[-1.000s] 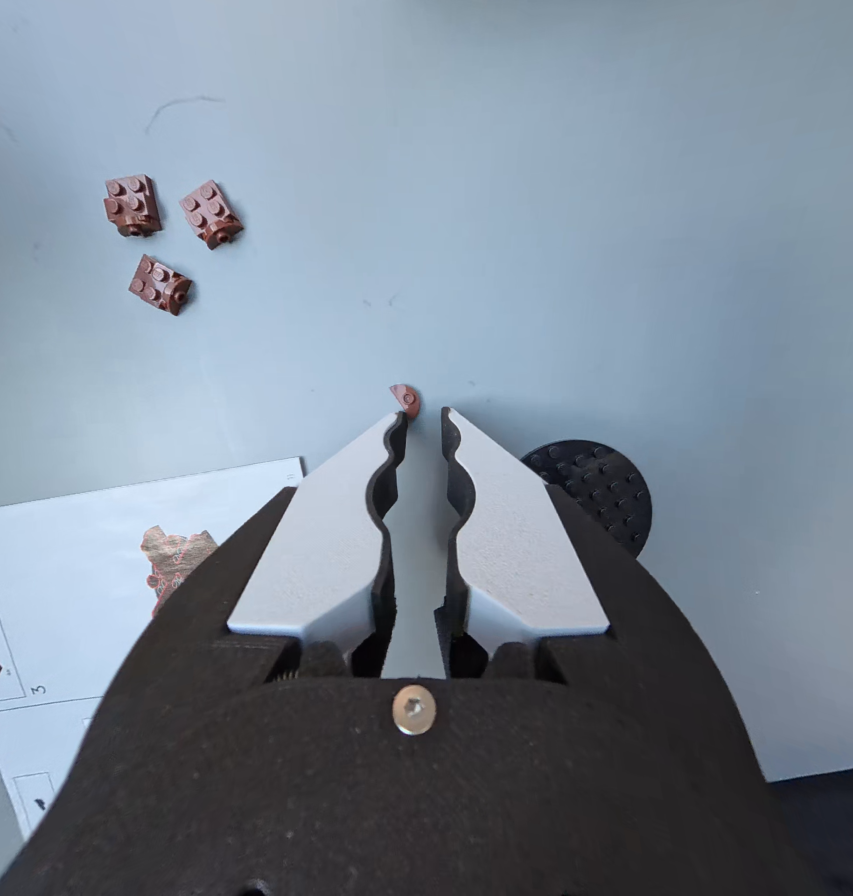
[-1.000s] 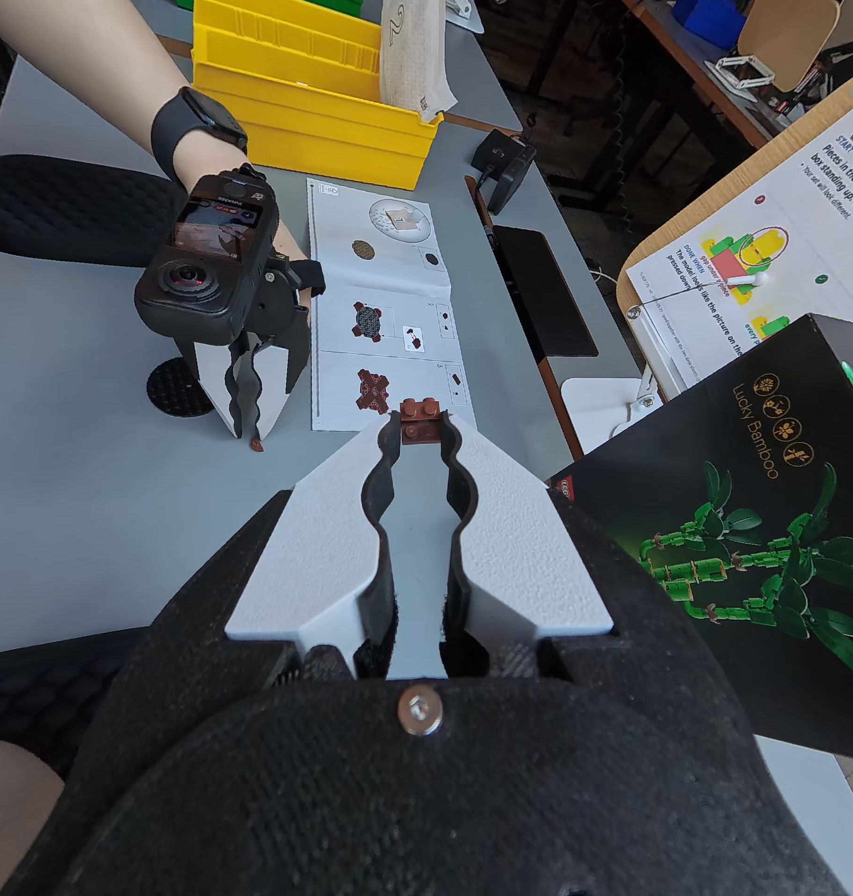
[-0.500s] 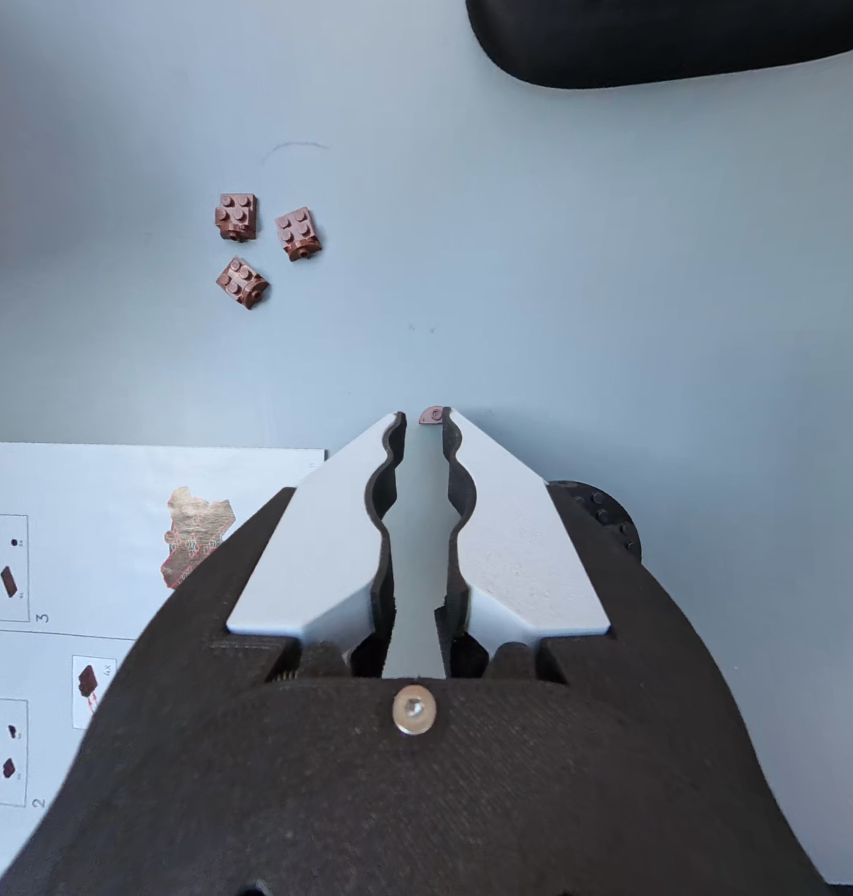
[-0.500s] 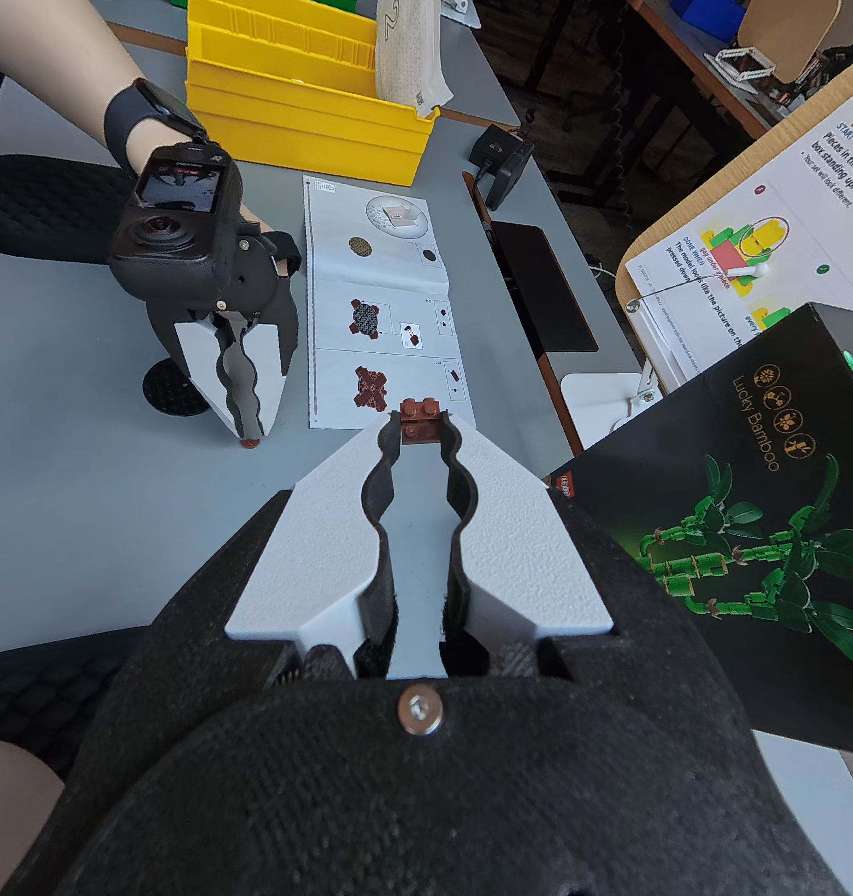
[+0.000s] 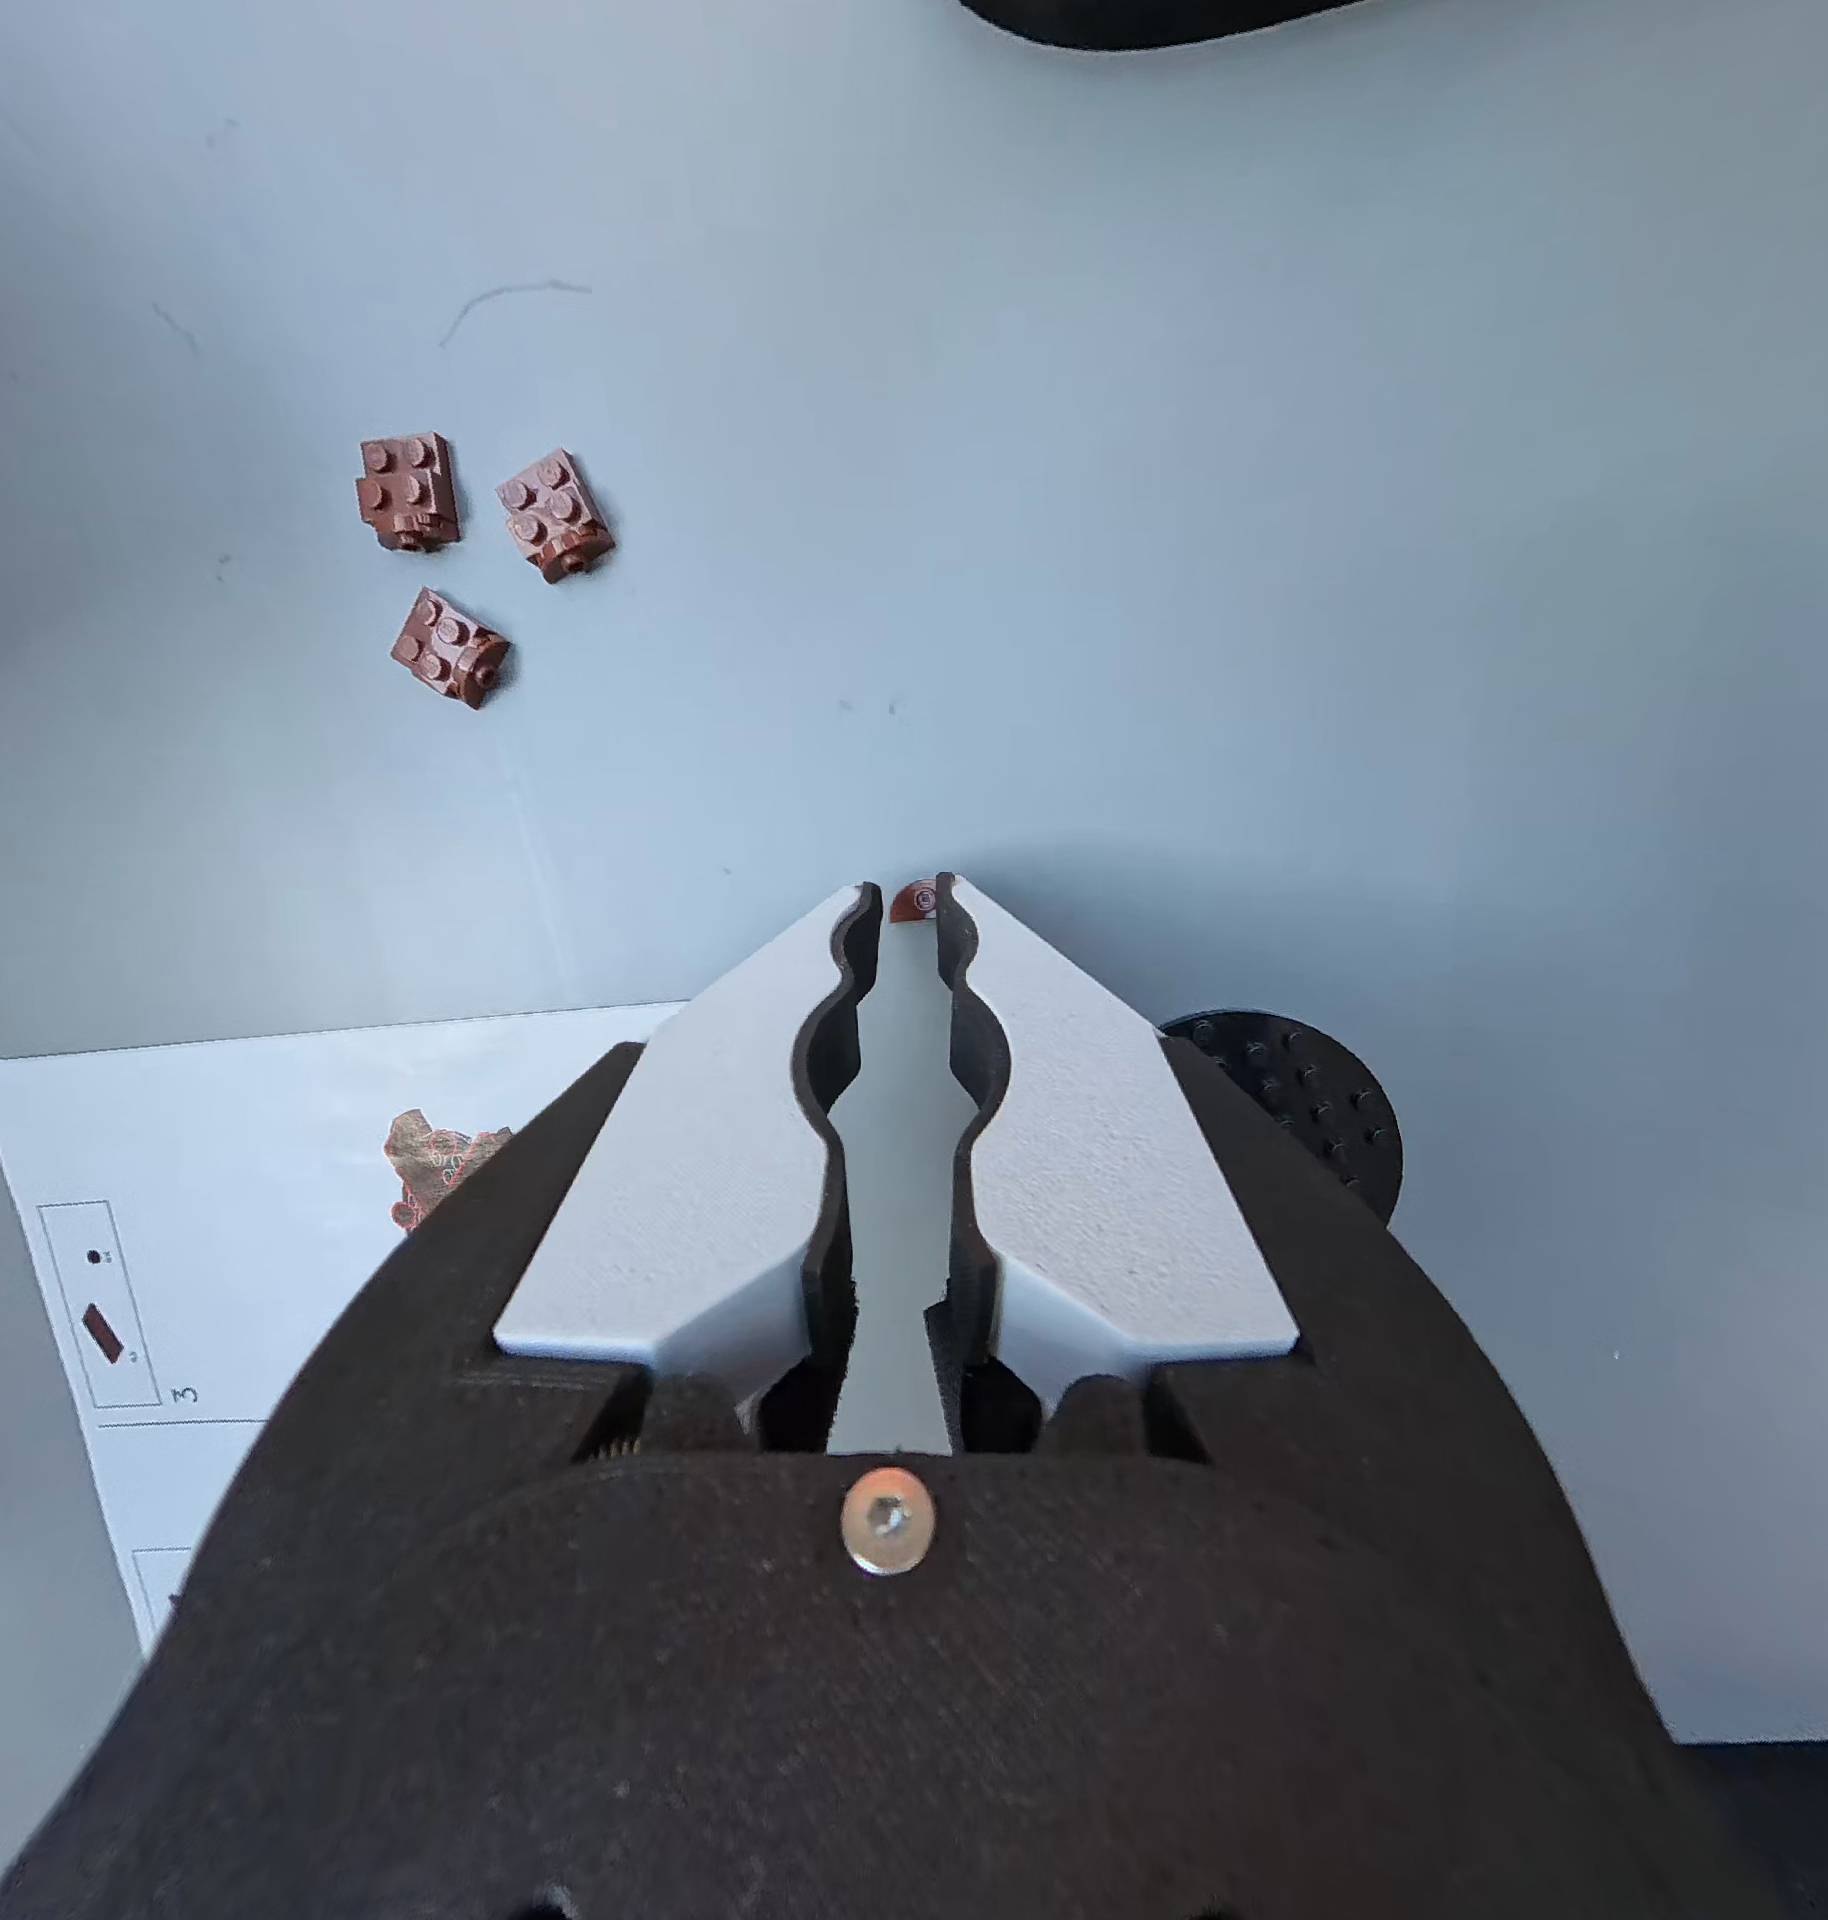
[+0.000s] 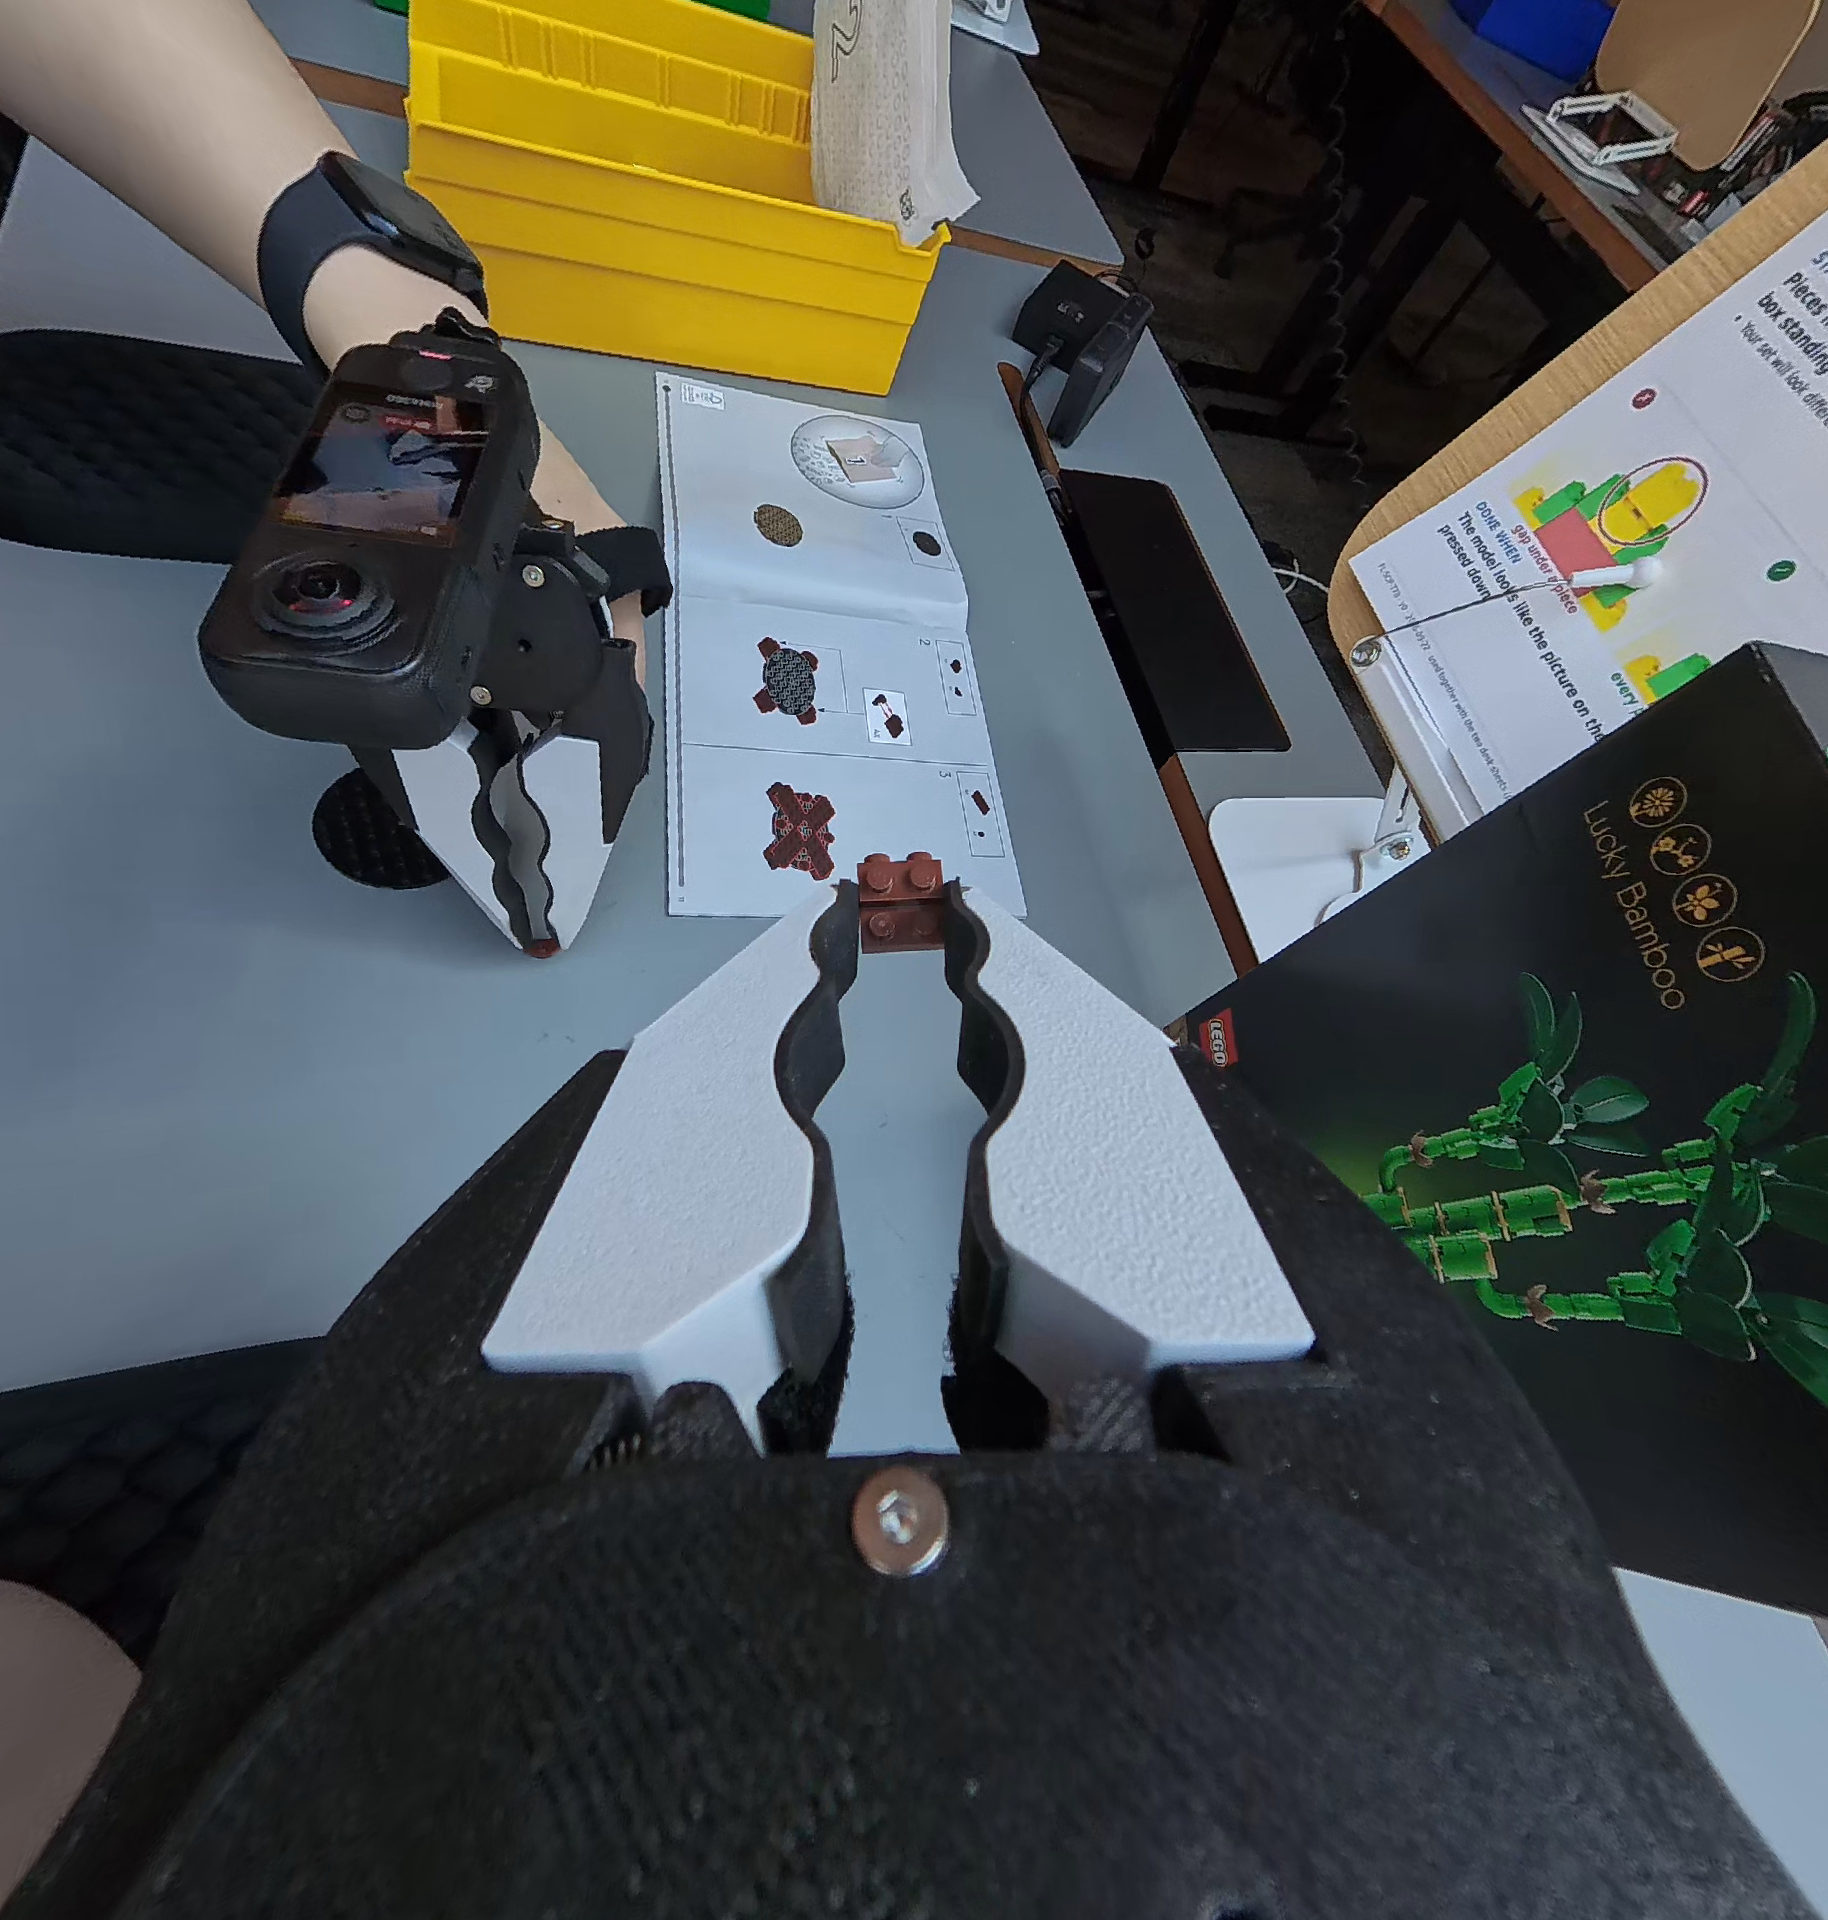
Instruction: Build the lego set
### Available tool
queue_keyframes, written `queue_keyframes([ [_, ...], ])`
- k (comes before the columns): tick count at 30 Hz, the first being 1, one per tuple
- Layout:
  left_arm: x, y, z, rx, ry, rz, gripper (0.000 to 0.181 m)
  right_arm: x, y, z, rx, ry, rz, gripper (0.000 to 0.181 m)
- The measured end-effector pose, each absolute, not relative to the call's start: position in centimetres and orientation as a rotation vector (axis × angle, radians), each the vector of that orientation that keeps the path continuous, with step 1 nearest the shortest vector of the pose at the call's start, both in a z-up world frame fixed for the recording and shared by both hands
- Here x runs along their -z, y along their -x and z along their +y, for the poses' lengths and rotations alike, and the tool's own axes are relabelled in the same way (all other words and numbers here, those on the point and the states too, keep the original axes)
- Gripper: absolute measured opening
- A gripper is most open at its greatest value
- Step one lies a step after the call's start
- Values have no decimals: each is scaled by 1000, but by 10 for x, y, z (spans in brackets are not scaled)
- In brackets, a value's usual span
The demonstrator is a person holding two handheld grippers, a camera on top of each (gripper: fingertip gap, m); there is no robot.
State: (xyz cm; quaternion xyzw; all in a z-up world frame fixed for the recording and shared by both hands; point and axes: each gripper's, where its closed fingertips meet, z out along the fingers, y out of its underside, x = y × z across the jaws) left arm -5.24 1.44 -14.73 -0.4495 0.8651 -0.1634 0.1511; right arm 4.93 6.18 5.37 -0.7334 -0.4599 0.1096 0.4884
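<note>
My right gripper (image 6: 899,914) pinches the stiff, light brown brick (image 6: 897,902) by its sides above the table, while my left gripper (image 5: 908,900), nearly closed, nips a tiny slippery round piece (image 5: 912,900) at its tips, gripped or not I cannot tell

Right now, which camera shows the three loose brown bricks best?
The left wrist view: the three brown bricks lie in plain sight on the grey table. The right wrist view does not show them at all.
</note>
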Motion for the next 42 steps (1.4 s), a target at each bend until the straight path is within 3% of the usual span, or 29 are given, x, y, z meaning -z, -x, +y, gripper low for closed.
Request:
queue_keyframes([
  [42,155,57,14,342,1186,2680,1,-51,-49,59,-281,1790,-1131,15],
])
